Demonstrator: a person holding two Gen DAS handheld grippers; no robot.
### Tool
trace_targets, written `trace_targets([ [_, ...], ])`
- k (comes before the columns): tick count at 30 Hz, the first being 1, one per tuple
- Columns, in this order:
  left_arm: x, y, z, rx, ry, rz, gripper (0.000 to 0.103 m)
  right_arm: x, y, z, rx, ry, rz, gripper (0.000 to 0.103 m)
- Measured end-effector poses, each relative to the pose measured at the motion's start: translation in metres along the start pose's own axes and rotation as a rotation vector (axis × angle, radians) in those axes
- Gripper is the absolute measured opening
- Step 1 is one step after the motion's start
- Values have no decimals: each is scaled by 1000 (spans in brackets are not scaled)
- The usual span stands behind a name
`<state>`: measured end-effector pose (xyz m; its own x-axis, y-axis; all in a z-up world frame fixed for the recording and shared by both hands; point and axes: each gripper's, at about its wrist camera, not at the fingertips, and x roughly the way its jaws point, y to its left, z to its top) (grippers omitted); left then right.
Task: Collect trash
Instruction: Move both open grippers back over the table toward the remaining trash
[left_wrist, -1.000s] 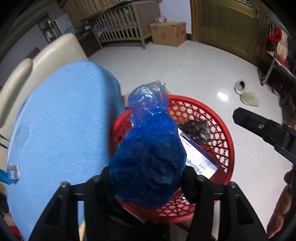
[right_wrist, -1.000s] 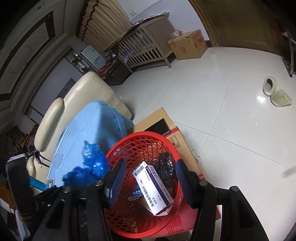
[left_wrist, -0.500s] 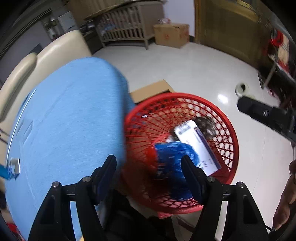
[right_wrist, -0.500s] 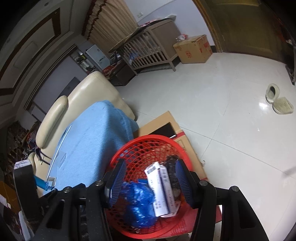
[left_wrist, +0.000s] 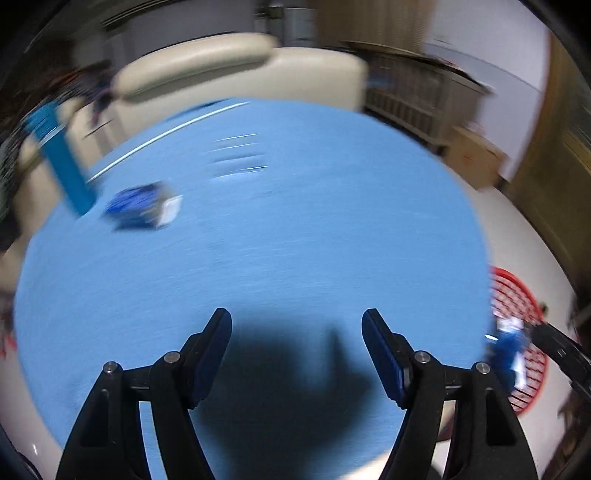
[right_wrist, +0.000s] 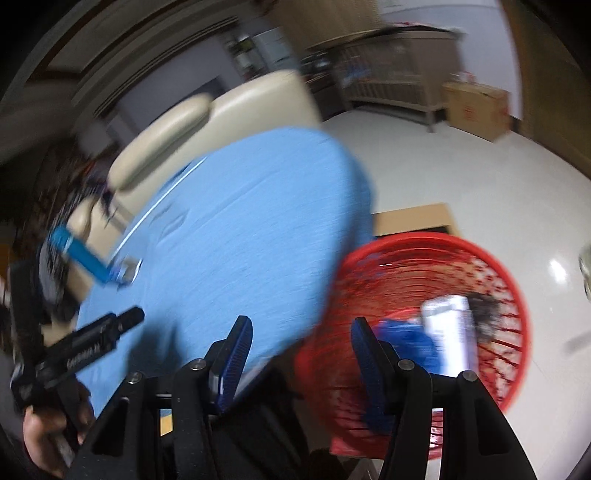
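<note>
A blue cloth covers the seat. Beside it on the floor, the red basket holds a blue bag and a white box. A small blue box lies on the cloth. Left gripper and right gripper both stand spread, empty.

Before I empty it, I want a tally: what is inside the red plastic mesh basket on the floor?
Inside the red plastic mesh basket: a crumpled blue plastic bag, a white rectangular box and a dark crumpled lump. Anything beneath them is hidden.

blurred: small blue box | cut off: red basket
</note>
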<state>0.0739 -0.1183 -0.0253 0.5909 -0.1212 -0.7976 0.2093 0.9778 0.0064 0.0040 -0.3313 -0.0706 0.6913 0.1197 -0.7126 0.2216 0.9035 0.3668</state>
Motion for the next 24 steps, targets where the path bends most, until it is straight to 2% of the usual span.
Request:
trace_targets([
  [3,4,46,-7,-78,1,69,74,21,38,-2,-91,53,23,60],
  [8,17,96,-20,-184,28,95,74,60,96,-8,-217,136,60,60],
  [15,24,139,-36,-275,32,108,74,100,165,11,-370,179,77,60],
  [20,27,164,-39,-303,37,127,74,128,225,27,-490,186,141,60],
  [24,27,187,-41,-353,28,132,77,153,248,35,-573,196,127,60],
])
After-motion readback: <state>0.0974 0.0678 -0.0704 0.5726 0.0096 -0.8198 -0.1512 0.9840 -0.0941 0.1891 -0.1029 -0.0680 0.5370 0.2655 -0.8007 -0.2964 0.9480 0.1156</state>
